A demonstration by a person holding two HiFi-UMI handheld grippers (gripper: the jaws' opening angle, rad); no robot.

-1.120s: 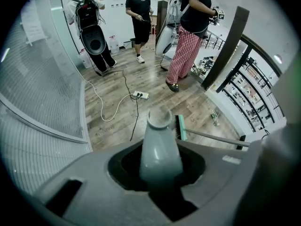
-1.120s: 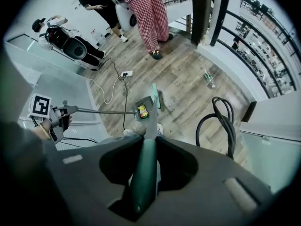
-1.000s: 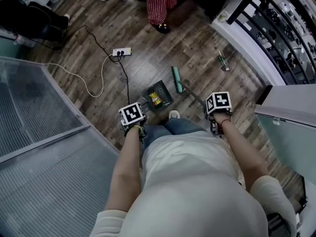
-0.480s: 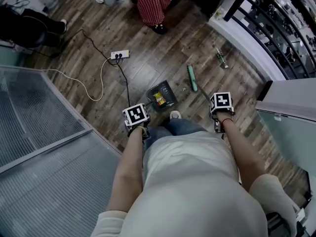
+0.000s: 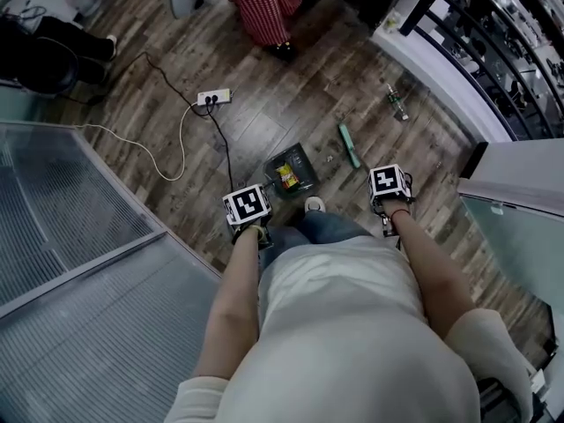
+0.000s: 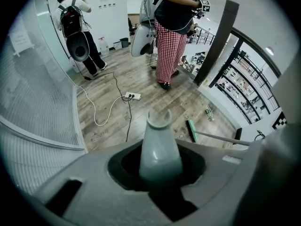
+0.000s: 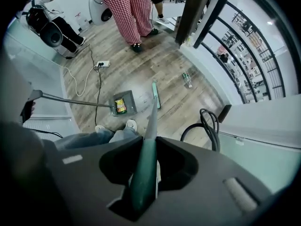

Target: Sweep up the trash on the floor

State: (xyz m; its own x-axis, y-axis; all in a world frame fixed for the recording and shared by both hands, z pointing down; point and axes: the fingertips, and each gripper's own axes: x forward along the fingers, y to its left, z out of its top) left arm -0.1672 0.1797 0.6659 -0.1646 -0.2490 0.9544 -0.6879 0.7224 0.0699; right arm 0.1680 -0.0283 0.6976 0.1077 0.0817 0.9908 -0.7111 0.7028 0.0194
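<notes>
left gripper [image 6: 160, 171] jaws are clamped on the grey dustpan handle [image 6: 160, 142]; right gripper [image 7: 143, 173] jaws are closed around the green broom handle [image 7: 149, 135]. at frame centre the dustpan [image 5: 302, 160] holds a yellow wrapper [image 5: 286, 176], with the broom head [image 5: 349, 145] just to its right. a bottle [image 5: 397, 104] lies on the floor [image 5: 264, 104] at upper right.

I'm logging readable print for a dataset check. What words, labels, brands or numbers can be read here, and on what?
No text can be read in any view.
Yellow packet in the dustpan: print too small.
Bottle on the floor: label too small.
Wall signs: blurred.
</notes>
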